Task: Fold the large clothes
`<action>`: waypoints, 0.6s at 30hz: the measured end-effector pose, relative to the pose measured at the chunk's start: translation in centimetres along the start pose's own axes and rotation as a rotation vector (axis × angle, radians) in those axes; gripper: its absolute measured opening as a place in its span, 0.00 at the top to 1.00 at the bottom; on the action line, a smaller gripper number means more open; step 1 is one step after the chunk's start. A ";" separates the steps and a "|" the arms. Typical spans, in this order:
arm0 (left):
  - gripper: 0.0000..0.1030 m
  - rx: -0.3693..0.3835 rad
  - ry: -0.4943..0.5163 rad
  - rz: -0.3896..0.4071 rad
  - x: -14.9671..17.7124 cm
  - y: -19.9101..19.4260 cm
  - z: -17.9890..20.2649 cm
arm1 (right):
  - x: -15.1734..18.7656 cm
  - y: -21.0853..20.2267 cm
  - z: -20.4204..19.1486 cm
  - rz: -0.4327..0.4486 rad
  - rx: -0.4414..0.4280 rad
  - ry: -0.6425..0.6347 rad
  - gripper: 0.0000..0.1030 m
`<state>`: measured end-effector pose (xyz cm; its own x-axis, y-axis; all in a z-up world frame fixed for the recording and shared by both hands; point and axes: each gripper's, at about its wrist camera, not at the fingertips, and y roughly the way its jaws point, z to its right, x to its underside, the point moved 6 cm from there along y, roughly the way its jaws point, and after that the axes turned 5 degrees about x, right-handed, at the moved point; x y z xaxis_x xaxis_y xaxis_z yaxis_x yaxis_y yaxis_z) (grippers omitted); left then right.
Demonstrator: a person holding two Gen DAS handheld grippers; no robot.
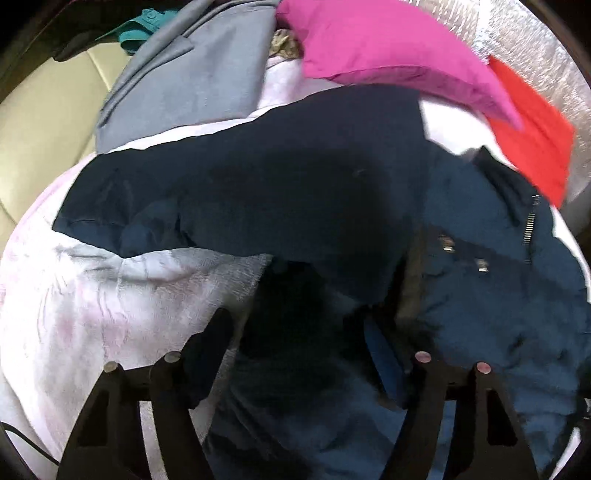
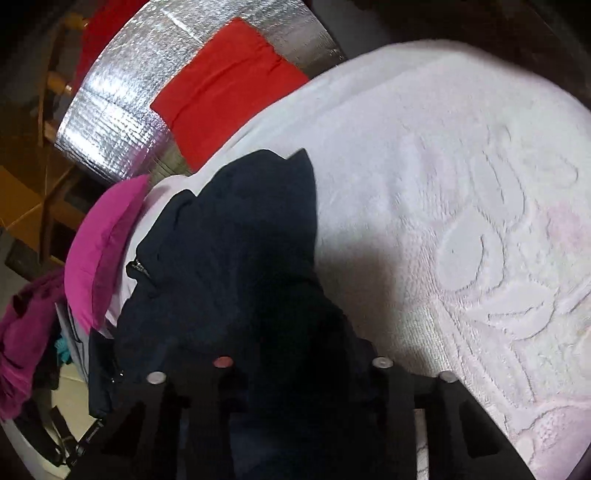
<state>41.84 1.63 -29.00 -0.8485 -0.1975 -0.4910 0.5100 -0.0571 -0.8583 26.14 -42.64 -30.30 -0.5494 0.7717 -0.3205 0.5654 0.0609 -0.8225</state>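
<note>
A navy padded jacket [image 1: 295, 184] with a zip and metal snaps lies crumpled on a white-and-pink embossed blanket [image 1: 92, 314]. My left gripper [image 1: 295, 328] hangs low over the jacket's near edge. Its fingers stand apart with dark jacket fabric bunched between them, and I see no pad pressing on it. In the right wrist view the same jacket [image 2: 229, 240] runs from the blanket [image 2: 443, 221] down into my right gripper [image 2: 295, 332]. Its jaws are narrowed on a fold of the jacket, and the dark cloth hides the fingertips.
A pink garment [image 1: 369, 44] and a red cloth [image 1: 532, 136] lie beyond the jacket, the red one on a silver foil mat [image 1: 535, 37]. A grey garment [image 1: 192, 74] and a teal one [image 1: 140, 26] lie at the far left by the beige floor [image 1: 44, 103]. A wooden chair [image 2: 55, 85] stands beyond the mat.
</note>
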 end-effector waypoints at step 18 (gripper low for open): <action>0.24 0.068 -0.064 0.032 -2.6 -3.2 -5.6 | -0.5 -3.4 -0.8 0.041 0.063 -0.070 0.39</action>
<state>41.61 7.84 -25.80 -0.8221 -0.2620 -0.5054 0.5466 -0.1155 -0.8294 24.98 -42.67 -26.96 -0.5695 0.7267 -0.3842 0.5495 -0.0111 -0.8354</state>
